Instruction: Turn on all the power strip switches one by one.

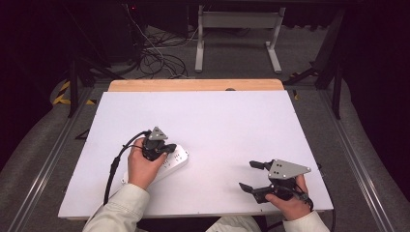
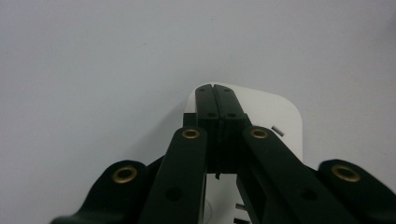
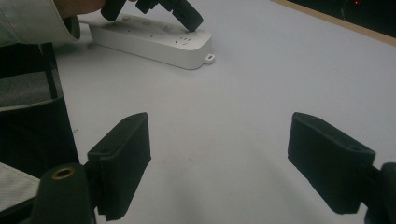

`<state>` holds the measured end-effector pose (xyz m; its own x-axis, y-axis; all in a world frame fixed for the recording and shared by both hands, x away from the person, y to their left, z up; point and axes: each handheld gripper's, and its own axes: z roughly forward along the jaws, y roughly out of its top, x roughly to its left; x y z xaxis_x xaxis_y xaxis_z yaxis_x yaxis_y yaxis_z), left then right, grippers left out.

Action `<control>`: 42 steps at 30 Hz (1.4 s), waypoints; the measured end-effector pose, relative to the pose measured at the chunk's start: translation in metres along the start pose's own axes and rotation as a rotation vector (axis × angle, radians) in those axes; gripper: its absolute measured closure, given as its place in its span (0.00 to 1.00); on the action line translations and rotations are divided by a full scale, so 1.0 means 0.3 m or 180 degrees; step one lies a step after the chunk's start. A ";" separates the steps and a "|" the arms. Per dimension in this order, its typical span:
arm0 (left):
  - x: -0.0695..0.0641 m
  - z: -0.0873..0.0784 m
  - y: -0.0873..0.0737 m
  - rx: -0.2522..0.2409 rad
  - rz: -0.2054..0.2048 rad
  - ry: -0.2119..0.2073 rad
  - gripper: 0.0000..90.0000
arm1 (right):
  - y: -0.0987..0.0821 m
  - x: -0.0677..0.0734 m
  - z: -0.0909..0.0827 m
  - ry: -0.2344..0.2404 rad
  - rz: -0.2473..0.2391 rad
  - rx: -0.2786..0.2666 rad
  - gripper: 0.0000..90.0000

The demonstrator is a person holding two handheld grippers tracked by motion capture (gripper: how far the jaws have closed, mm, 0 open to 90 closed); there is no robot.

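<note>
A white power strip (image 1: 180,157) lies on the white table (image 1: 217,116) at the front left, partly under the person's left hand. My left gripper (image 1: 170,149) is shut with nothing between its jaws, angled down onto the strip. In the left gripper view the closed tips (image 2: 215,88) sit over the strip's rounded end (image 2: 275,109). The right gripper view shows the left gripper (image 3: 194,23) with its tip touching the top of the power strip (image 3: 154,44) near the sockets. My right gripper (image 1: 246,175) stands open near the front right edge, and its jaws (image 3: 219,158) are wide apart over bare table.
A wooden strip (image 1: 193,85) runs along the table's far edge. Beyond it on the floor are tangled cables (image 1: 154,58) and a white metal frame (image 1: 237,34). A pale sleeve (image 3: 32,23) shows beside the power strip.
</note>
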<state>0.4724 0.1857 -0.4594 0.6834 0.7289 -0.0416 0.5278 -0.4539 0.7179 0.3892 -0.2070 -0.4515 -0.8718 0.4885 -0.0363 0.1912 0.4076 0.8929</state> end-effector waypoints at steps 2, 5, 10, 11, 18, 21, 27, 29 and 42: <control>0.003 0.000 -0.003 -0.0009 -0.0026 -0.0018 1.00 | 0.001 0.001 -0.001 0.0000 -0.0007 -0.0001 0.24; 0.005 0.000 -0.004 -0.0013 -0.0047 -0.0026 1.00 | 0.001 0.001 -0.002 0.0006 -0.0011 0.0001 0.24; 0.006 0.003 -0.003 0.0003 -0.0048 -0.0027 1.00 | 0.000 0.002 -0.002 0.0004 -0.0016 0.0000 0.24; 0.008 0.003 -0.003 0.0013 -0.0073 -0.0048 1.00 | 0.000 0.002 -0.002 0.0005 -0.0015 -0.0001 0.24; 0.001 0.007 -0.005 0.0028 -0.0043 -0.0012 1.00 | 0.001 0.005 -0.001 0.0008 -0.0021 0.0006 0.24; -0.001 0.008 -0.003 0.0047 -0.0042 0.0007 1.00 | 0.000 0.007 -0.001 0.0016 -0.0018 0.0002 0.24; -0.006 0.011 -0.004 0.0053 -0.0017 0.0028 1.00 | 0.000 0.007 -0.001 0.0016 -0.0023 0.0003 0.24; -0.008 0.012 0.000 0.0106 0.0008 0.0037 1.00 | 0.001 0.007 -0.001 0.0014 -0.0022 0.0002 0.24; -0.052 -0.113 0.038 -0.0250 0.0123 -0.0093 1.00 | -0.006 -0.004 -0.006 -0.0002 0.0004 -0.0012 0.24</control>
<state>0.4505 0.1867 -0.4270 0.7176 0.6957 -0.0321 0.4602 -0.4390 0.7716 0.3890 -0.2096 -0.4522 -0.8713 0.4895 -0.0354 0.1906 0.4039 0.8947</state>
